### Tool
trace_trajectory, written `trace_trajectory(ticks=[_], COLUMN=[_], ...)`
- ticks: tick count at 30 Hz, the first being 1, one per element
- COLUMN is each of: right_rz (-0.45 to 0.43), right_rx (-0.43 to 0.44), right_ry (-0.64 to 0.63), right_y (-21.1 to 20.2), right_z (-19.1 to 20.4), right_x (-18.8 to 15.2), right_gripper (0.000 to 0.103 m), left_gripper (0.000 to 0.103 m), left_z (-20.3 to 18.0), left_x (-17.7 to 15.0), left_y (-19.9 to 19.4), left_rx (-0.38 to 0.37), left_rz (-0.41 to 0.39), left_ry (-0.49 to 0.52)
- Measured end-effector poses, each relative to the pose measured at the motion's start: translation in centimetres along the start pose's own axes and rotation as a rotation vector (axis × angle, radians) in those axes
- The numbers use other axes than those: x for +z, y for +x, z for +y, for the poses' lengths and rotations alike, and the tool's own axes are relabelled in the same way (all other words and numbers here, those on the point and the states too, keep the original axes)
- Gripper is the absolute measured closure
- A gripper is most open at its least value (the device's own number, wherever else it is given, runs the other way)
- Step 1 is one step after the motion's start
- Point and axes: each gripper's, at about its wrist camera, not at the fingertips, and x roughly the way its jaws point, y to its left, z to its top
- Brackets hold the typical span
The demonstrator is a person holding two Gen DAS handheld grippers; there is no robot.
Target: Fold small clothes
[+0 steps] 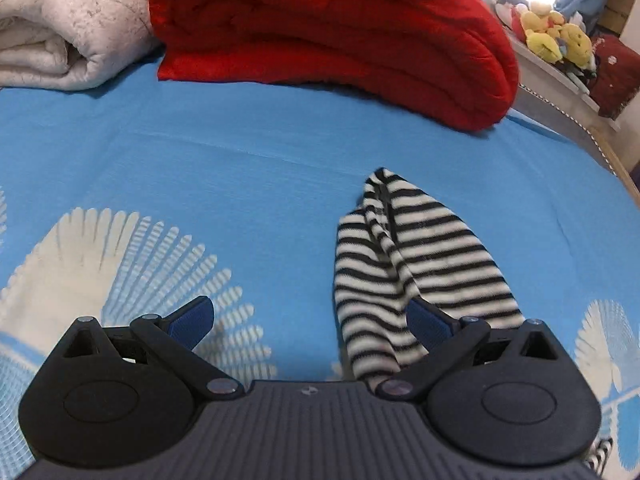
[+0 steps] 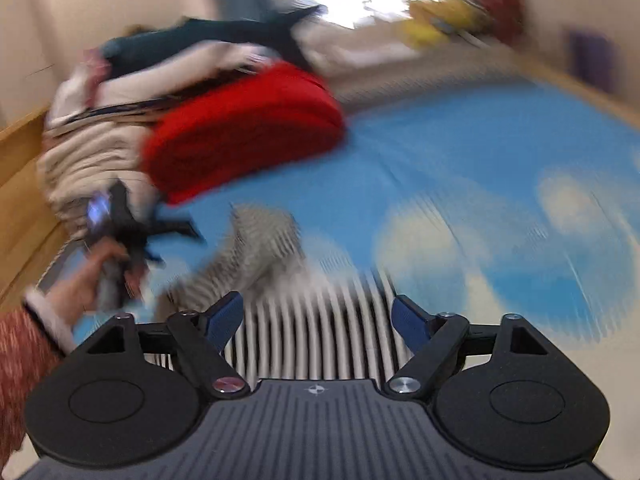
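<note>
A small black-and-white striped garment (image 1: 404,264) lies bunched on the blue bed sheet (image 1: 248,168). My left gripper (image 1: 308,320) is open above the sheet; the cloth drapes over its right finger (image 1: 428,326), with nothing clamped between the jaws. The right wrist view is motion-blurred. My right gripper (image 2: 316,320) is open, with striped cloth (image 2: 308,332) lying between and under its fingers. The left gripper (image 2: 120,232) shows there at the left, held in a hand.
A folded red blanket (image 1: 332,36) and a cream blanket (image 1: 60,36) lie at the back of the bed. Yellow plush toys (image 1: 556,36) sit on a shelf at the right. A wooden bed frame (image 2: 20,184) runs along the left.
</note>
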Motion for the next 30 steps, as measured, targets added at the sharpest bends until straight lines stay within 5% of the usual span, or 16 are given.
trace_trajectory(ticks=[3,5,11,12,13,14,15,16,21,24,28,29,30], right_rz=[0.009,0.008,0.129,0.140,0.154,0.168,0.186,0.182,-0.106,-0.249,-0.256,-0.216,-0.136], right_rx=[0.057,0.015,-0.068,-0.075,-0.078,-0.086,-0.100,-0.113,-0.058,0.114,0.234,0.257,0.270], right_ry=[-0.065,0.006,0.174,0.175,0.150,0.083,0.004,-0.057,-0.049,-0.118,-0.267,-0.296,-0.323], right_y=[9.9,17.2,33.1,34.3,35.3,36.3,37.0,37.3,29.6,19.9,6.4,4.0,2.1], right_z=[1.3,2.0,3.2,3.8,4.5,5.5,6.6,7.4,8.6,8.6,6.6,5.5,4.8], right_x=[5.9,7.8,6.5,5.9,5.3,4.8,4.7,4.7,7.9,7.2,-1.4,-4.2,-7.2], right_gripper=[0.019,0.019,0.020,0.024,0.032,0.077,0.100,0.101,0.101,0.101,0.099,0.096,0.074], left_gripper=[0.001,0.001,0.001,0.007,0.023,0.089,0.101,0.102,0.102,0.102,0.099,0.087,0.065], left_z=[-0.4,-1.1,-2.5,-2.9,-3.5,-3.9,-4.2,-4.2,-2.6,-1.1,2.5,3.5,4.4], left_x=[0.7,1.0,1.0,0.8,0.6,0.6,0.7,0.9,1.0,-4.2,-15.9,-19.1,-21.9], left_y=[2.1,3.0,7.6,7.7,7.5,7.3,7.2,6.6,-2.9,-11.4,-17.0,-17.5,-17.7], left_rx=[-0.028,-0.034,-0.025,-0.022,-0.034,-0.061,-0.095,-0.124,-0.338,-0.395,-0.468,-0.458,-0.434], left_rz=[0.023,0.012,0.078,0.044,-0.009,-0.029,-0.027,-0.051,-0.290,-0.475,-0.365,-0.307,-0.237], left_ry=[0.002,0.030,0.062,0.080,0.117,0.141,0.137,0.113,0.094,0.292,0.465,0.505,0.537])
